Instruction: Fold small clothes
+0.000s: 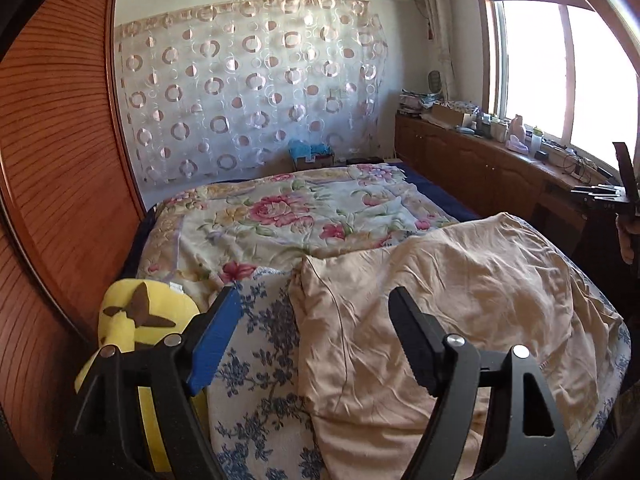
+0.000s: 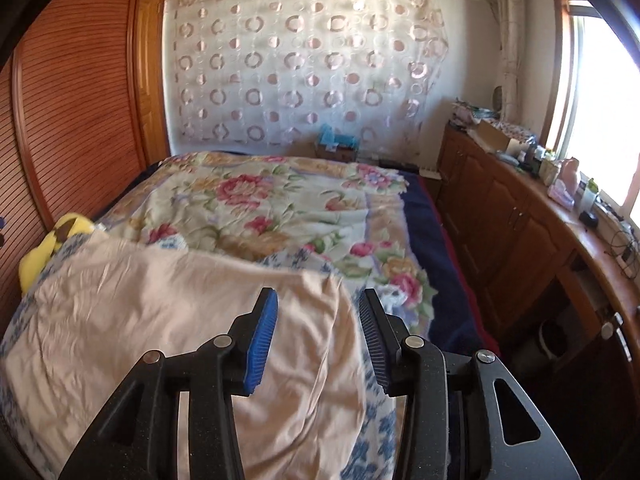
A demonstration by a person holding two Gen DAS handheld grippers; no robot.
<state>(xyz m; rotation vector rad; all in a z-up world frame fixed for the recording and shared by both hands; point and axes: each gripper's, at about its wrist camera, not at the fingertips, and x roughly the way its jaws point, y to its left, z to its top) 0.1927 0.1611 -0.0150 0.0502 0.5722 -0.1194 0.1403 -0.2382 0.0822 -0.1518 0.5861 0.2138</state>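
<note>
Item: beige garment (image 1: 440, 280), thin and heavily creased, lying spread on the near end of the bed over a blue-and-white floral sheet (image 1: 256, 360); a seamed edge runs down its left side in the left wrist view, and which kind of garment it is cannot be told. Left gripper (image 1: 316, 340): jaws wide apart, nothing between them, poised above the garment's left edge, not touching cloth. Right gripper (image 2: 318, 344): jaws partly open, empty, above the garment's right edge, where beige cloth gives way to the floral sheet. Adjacent: yellow plush toy (image 1: 136, 320) with a brown butterfly patch, just beside the sheet on the left, against the wooden louvred wardrobe door (image 1: 52, 140). Beyond: pink-flowered quilt (image 1: 280, 208) over a dark blue blanket (image 2: 424, 240); circle-patterned sheer curtain (image 1: 248, 92) on the far wall; cluttered wooden sideboard (image 2: 512, 208) under the window (image 1: 560, 72). Risks, as judged: pads closing here may pinch the floral sheet along with the garment, since both lie flush; the left jaw stands near the toy and could snag it; uneven corner grips would skew the fold.
</note>
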